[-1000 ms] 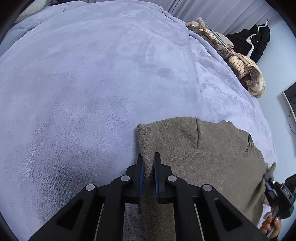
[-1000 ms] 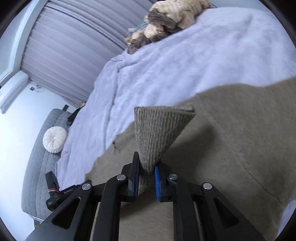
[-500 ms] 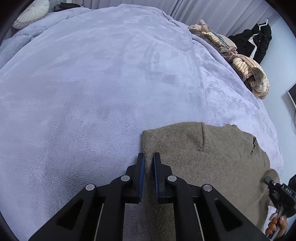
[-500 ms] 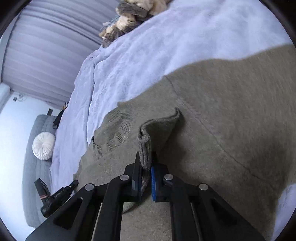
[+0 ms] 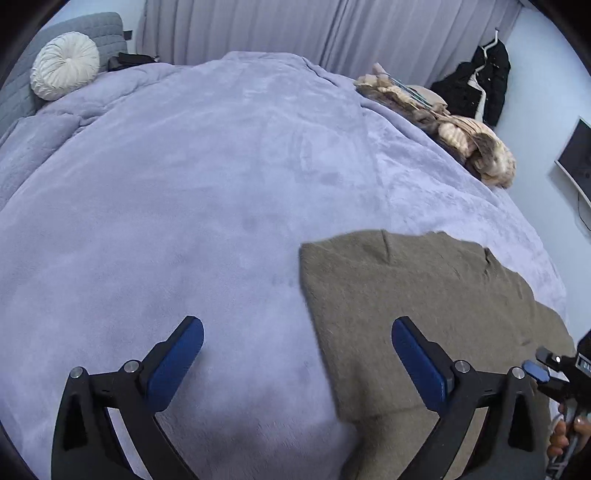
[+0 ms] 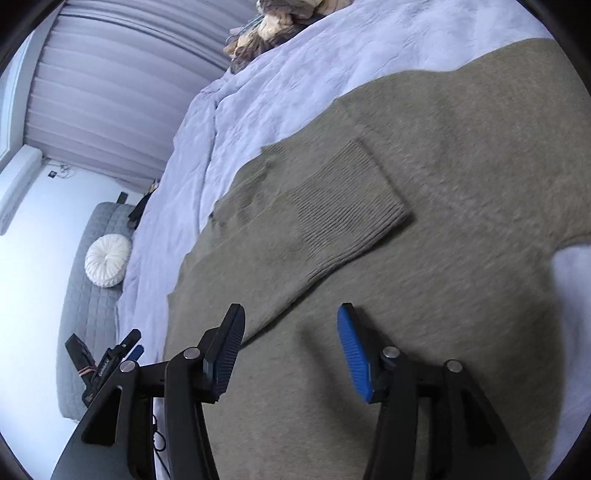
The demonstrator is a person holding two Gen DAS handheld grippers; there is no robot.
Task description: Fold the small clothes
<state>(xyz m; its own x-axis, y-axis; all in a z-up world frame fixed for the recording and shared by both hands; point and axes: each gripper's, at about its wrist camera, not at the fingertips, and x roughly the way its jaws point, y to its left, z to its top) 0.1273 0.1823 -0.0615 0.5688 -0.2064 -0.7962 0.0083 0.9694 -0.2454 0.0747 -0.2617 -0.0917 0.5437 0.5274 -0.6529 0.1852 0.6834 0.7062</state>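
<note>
Left gripper (image 5: pixel 297 341): jaws spread wide, holding nothing. It hangs over the left edge of the sweater (image 5: pixel 417 317), one blue pad above the bare blanket (image 5: pixel 192 192) and the other above the knit.

Right gripper (image 6: pixel 290 336): jaws spread, holding nothing. It sits above the body of the sweater (image 6: pixel 424 258), just short of the sleeve.

Sweater: olive-brown knit, lying flat on the lilac blanket of the bed, toward the near right part of the bed in the left wrist view. Its left side shows a straight folded edge. In the right wrist view one sleeve (image 6: pixel 332 214) is laid across the body of the garment, its ribbed cuff (image 6: pixel 354 184) resting flat on top. The ribbed neck opening lies beyond the cuff, toward the bare blanket.

Surroundings: a heap of other clothes (image 5: pixel 454 133), beige and striped, lies at the far right edge of the bed. A round white cushion (image 5: pixel 64 75) rests against a grey quilted headboard (image 5: pixel 14 88). Pale curtains (image 5: pixel 258 29) hang behind the bed. A black coat (image 5: pixel 484 81) hangs on the far wall. A screen (image 5: pixel 576 155) is mounted on the wall at right.

The person's right hand (image 5: pixel 570 434) shows at the lower right of the left wrist view, gripping the handle of the other tool.
</note>
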